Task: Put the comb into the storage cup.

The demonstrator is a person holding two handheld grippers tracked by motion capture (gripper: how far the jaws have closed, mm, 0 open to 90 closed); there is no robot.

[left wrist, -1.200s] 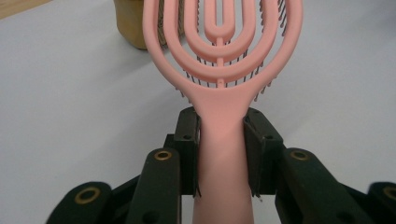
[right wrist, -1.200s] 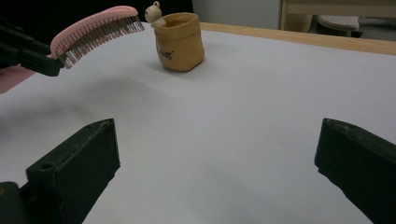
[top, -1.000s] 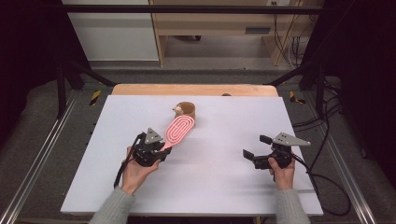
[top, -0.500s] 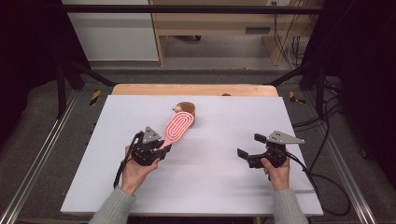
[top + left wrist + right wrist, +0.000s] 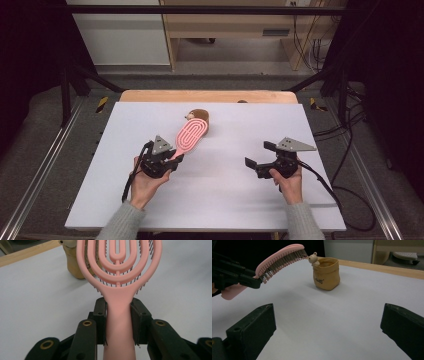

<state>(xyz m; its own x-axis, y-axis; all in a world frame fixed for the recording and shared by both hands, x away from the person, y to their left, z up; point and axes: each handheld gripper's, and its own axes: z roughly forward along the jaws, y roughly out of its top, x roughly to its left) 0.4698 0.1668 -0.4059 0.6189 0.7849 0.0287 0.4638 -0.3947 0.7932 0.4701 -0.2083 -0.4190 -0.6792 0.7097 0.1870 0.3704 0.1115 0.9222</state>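
1. Left gripper (image 5: 170, 161) clamped on pink brush (image 5: 189, 138) by handle, head raised, bristles down, tip over small tan pot (image 5: 326, 273) at the table's (image 5: 220, 200) far edge; probably to drop in.
2. Right gripper (image 5: 257, 155) wide open, empty, well apart; likely standing by.

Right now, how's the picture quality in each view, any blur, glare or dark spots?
High view: soft overall, table evenly lit, surroundings dark, no glare. Left gripper view: brush handle sharp, fingers at the bottom slightly soft. Right gripper view: pot and brush crisp, near fingers blurred, faint shadow beside the pot.
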